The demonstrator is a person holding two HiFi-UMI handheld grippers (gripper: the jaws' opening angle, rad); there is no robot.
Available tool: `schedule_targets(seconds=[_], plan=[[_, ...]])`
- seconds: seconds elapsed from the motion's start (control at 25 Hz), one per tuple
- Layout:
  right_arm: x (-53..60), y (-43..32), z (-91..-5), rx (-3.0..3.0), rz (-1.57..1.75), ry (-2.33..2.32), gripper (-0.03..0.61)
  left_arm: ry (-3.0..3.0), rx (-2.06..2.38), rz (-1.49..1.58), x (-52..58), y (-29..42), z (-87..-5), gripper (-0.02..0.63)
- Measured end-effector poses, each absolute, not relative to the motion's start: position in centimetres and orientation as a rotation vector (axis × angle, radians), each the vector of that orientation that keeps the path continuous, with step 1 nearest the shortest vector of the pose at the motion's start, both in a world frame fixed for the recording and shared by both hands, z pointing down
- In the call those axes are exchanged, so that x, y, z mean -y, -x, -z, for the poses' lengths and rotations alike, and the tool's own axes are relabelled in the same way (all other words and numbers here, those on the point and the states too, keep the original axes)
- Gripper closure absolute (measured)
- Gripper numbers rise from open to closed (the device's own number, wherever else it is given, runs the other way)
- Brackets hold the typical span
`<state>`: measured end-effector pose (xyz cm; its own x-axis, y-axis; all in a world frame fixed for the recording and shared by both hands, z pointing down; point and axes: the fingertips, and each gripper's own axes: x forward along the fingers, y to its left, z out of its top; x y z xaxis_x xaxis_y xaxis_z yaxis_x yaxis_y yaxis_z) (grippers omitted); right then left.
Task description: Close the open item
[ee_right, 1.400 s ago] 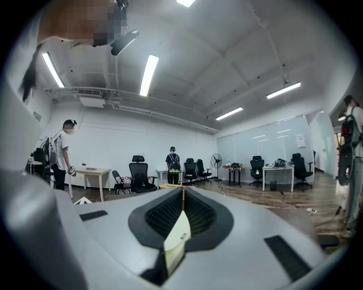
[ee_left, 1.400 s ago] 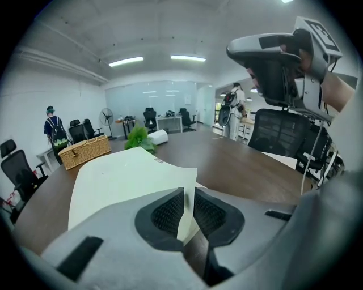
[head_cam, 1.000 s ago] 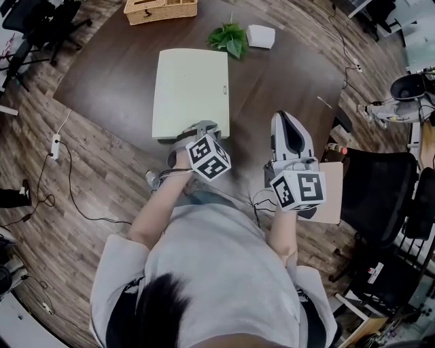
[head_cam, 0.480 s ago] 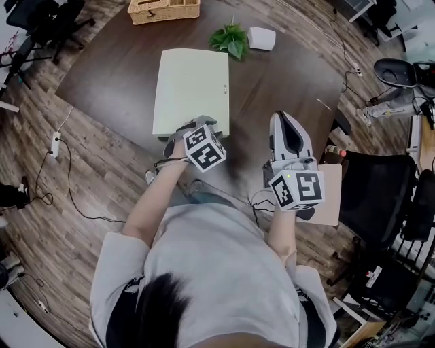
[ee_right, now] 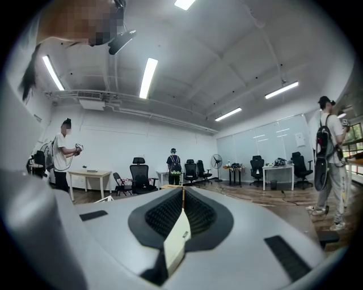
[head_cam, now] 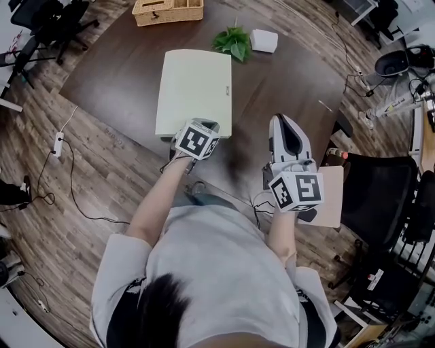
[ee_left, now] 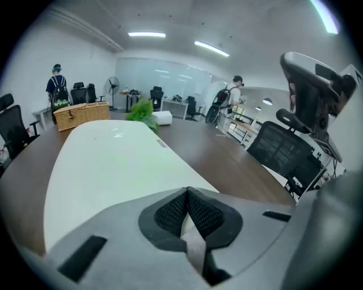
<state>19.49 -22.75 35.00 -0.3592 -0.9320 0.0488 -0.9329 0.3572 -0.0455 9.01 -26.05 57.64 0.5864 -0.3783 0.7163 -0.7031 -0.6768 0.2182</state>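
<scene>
While wood-plank floor (head_cam: 88,170) surrounds the dark bench (head_cam: 285,81), a pale flat case (head_cam: 194,88) lies closed on it. At its near edge, the left tool (ee_left: 187,197) has just closed on nothing. The right tool (head_cam: 288,124), also pinched empty, is apart to the right.

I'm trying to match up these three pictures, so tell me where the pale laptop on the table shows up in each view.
Head view: the pale laptop lies closed, above centre and a little to the left.
Left gripper view: the laptop spreads wide across the left and middle.
Right gripper view: not in it.
Shared landmark: the wicker basket past the laptop's far end, seen again in the left gripper view.
</scene>
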Motion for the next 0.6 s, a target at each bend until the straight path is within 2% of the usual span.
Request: schedule_targets(seconds=[0.24,0.44,0.6], plan=[[22.6,-18.5,-35.4,2.581,-0.118,-1.750,0.565,-2.466,0.939,-1.226,26.1,-9.9,-58.1,0.605],[21.9,-17.5,-35.2,2.587,-0.109,-1.716,0.565,-2.449,0.880,-1.183,26.1,-9.9,-57.9,0.604],[21.4,-17.3,-34.9,2.584,-0.095,-1.721,0.565,-2.489,0.862,-1.284,26.3,-9.8,-57.6,0.604]])
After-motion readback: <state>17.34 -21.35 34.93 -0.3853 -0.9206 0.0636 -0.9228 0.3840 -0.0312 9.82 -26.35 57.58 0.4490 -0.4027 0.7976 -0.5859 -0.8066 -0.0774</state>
